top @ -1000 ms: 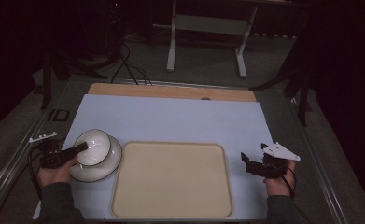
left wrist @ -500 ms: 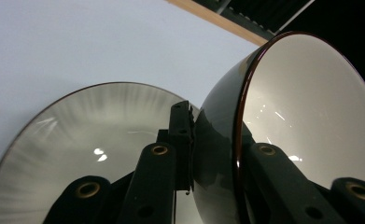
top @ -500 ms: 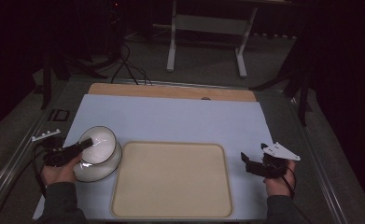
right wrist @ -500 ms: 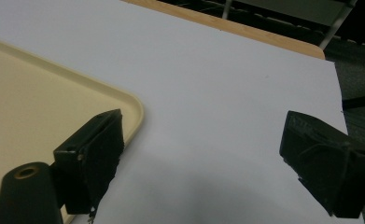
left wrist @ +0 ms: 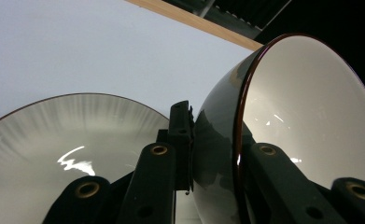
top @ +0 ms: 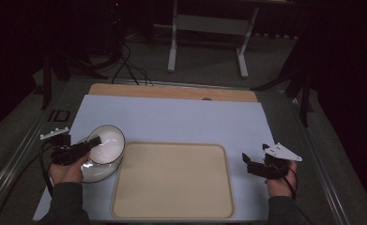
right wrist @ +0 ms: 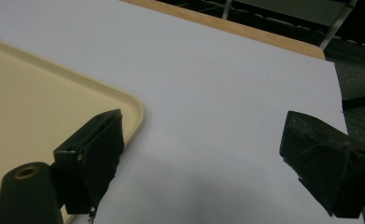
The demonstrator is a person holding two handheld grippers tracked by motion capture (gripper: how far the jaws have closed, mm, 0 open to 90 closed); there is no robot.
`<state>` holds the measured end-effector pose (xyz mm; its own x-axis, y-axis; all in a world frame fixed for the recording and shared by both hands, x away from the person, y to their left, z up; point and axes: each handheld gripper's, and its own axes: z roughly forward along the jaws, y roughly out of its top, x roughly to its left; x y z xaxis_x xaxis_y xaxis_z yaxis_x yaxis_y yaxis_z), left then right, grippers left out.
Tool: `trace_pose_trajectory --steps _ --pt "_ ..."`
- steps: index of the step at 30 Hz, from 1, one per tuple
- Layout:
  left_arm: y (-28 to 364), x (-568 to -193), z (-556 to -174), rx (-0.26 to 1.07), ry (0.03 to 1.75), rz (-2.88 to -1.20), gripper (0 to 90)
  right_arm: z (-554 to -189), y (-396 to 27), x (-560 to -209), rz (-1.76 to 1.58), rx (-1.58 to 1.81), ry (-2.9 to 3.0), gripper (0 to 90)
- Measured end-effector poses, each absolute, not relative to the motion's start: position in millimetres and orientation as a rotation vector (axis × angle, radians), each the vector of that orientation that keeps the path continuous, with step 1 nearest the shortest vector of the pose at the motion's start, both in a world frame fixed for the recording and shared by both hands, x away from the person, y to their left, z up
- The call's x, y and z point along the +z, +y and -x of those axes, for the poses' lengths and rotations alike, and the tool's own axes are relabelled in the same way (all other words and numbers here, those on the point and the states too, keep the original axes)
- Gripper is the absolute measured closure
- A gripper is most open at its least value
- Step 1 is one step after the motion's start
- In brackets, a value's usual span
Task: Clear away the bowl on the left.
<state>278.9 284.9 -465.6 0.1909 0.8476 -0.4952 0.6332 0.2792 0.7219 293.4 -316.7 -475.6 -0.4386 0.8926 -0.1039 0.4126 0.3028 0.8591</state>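
A dark room surrounds the table (top: 172,117), which is covered with a pale blue sheet. The bowl (top: 107,142) is tilted, lifted off the plate (top: 96,172) at the left side, just beside the empty tray (top: 172,180). The left gripper (top: 91,143) is closed on its rim, one jaw inside, one outside. The tray lies to the right of the bowl, so this hand is nearest. The right gripper (top: 248,161) rests wide open, holding nothing.

One bowl (top: 107,142), one plate (top: 96,171) beneath it near the tabletop's left edge, one tray (top: 172,183) along the front edge, two grippers.
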Motion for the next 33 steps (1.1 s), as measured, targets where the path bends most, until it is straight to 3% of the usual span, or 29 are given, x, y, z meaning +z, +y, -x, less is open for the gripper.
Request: trace_pose_trajectory --steps 33 --pt "251 -454 -282 0.243 1.436 -1.486 79.2 -293 -317 -475 -1.163 1.062 1.982 13.2"
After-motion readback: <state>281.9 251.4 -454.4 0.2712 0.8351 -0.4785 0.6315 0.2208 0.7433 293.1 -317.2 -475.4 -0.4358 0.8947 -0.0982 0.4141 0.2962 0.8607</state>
